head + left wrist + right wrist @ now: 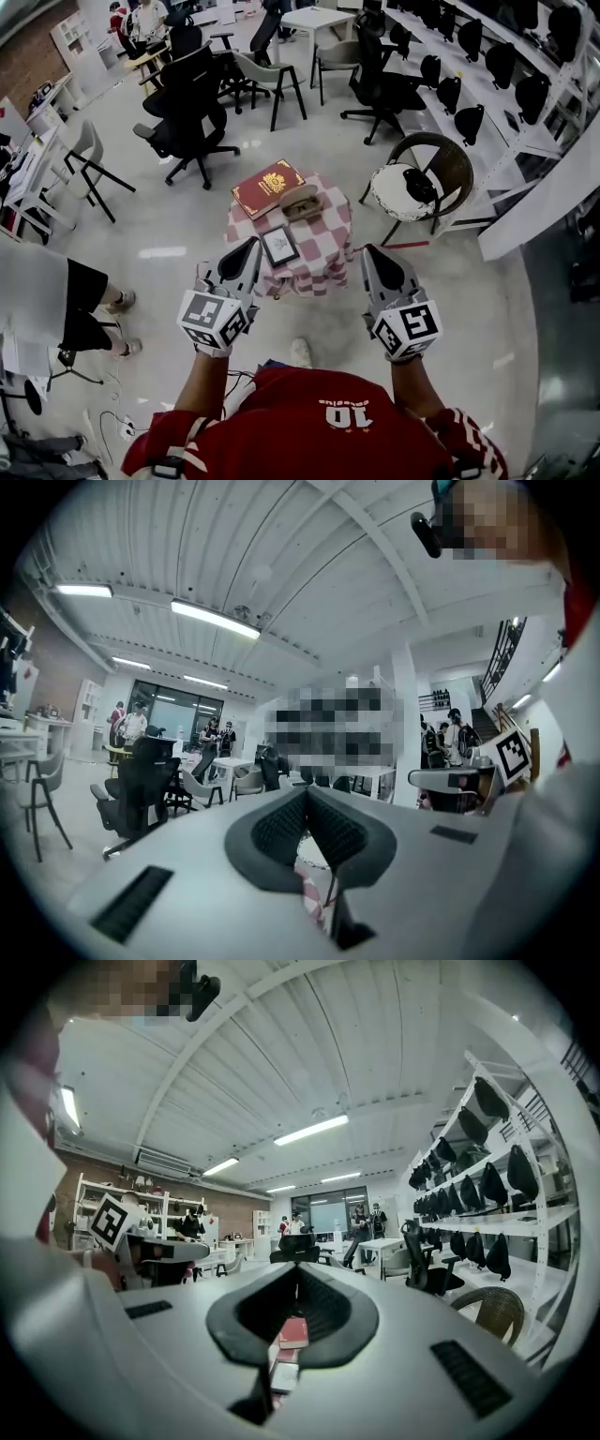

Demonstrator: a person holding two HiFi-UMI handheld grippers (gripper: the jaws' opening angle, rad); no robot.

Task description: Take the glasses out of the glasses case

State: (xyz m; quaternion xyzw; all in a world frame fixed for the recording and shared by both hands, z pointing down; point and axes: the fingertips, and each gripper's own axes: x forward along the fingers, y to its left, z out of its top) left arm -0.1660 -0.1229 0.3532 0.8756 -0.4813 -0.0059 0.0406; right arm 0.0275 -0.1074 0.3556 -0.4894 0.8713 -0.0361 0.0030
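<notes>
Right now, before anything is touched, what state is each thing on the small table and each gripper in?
Left gripper: jaws shut, empty, touching nothing.
Right gripper: jaws shut, empty, touching nothing.
Tan glasses case: lying on the red-and-white checked tablecloth, apparently closed, untouched.
Red book with gold crest: closed, flat, beside the case.
Small black-framed picture: lying flat, nearest the grippers.

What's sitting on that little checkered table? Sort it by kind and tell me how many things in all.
Red book: 1
Glasses case: 1
Dark picture frame: 1
Total: 3
</notes>
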